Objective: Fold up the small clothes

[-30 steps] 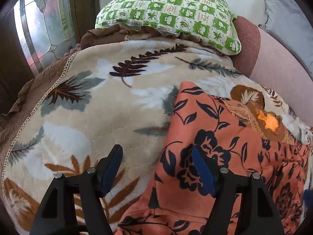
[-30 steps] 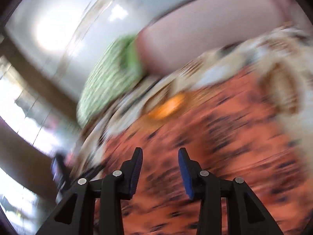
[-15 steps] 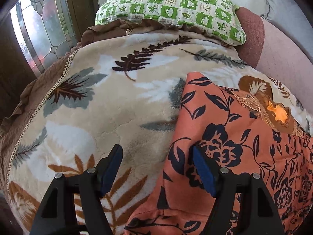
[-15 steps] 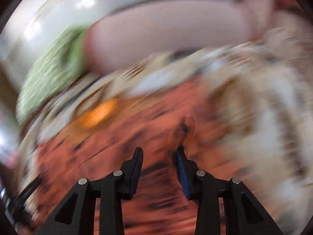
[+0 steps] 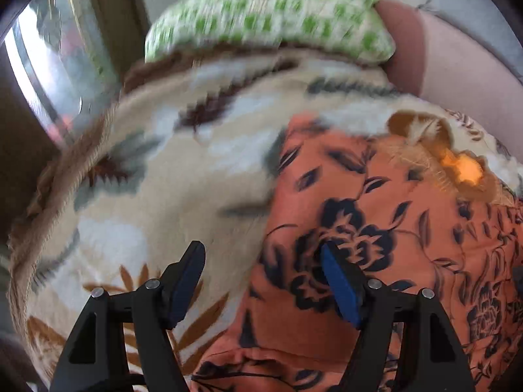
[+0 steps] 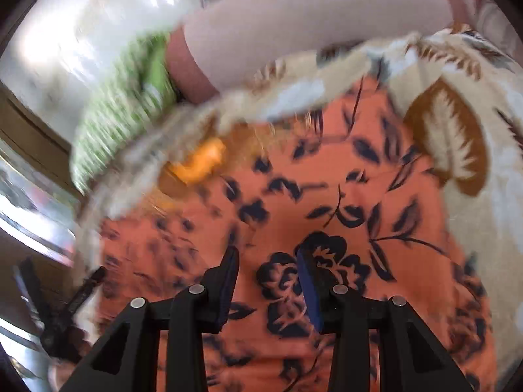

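An orange garment with a dark blue flower print (image 5: 376,228) lies spread on a cream leaf-patterned blanket (image 5: 163,179). A bright orange embroidered patch (image 5: 461,170) sits at its far end. My left gripper (image 5: 261,258) is open and hovers over the garment's left edge, with its right finger above the cloth and its left finger above the blanket. My right gripper (image 6: 266,258) hangs over the middle of the garment (image 6: 327,196), jaws moderately apart with nothing between the pads. The left gripper (image 6: 65,310) also shows dimly at the lower left of the right wrist view.
A green-and-white checked pillow (image 5: 268,16) lies at the head of the bed beside a pink padded backrest (image 5: 457,75). A leaded glass window (image 5: 49,65) is to the left. The blanket's braided brown edge (image 5: 65,170) drops off on the left.
The right gripper has swung and come down closer over the garment's middle. The left gripper's view has shifted slightly. Neither gripper's jaw gap has changed.
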`<control>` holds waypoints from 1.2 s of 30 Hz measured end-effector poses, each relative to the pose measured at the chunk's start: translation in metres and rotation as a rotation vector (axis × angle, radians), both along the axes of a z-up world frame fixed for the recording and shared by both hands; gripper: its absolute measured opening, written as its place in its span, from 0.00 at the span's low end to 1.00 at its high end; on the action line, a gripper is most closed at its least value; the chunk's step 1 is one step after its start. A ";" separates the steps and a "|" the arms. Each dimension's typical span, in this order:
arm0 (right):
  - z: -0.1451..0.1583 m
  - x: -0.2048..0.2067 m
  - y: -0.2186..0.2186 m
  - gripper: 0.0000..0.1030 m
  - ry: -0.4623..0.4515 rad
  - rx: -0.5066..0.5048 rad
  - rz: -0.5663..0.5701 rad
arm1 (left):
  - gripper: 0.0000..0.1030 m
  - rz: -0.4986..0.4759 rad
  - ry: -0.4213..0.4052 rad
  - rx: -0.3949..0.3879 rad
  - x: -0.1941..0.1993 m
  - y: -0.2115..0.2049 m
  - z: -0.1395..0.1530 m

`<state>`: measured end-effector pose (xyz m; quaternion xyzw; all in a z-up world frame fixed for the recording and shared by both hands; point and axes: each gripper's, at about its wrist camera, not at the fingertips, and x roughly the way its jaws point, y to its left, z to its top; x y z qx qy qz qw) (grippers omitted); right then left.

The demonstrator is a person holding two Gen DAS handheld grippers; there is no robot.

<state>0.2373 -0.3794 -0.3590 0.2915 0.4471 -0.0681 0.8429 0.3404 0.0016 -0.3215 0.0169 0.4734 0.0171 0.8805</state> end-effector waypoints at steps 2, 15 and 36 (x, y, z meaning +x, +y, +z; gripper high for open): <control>-0.004 0.010 -0.003 0.38 -0.025 -0.057 0.002 | 0.72 0.029 0.001 -0.060 0.001 0.010 0.005; 0.049 0.019 0.034 0.50 -0.110 -0.003 0.114 | 0.72 -0.081 -0.067 -0.067 -0.019 -0.023 0.020; 0.133 -0.155 0.045 0.60 -0.142 -0.268 0.061 | 0.83 -0.201 -0.350 -0.049 -0.170 -0.045 0.124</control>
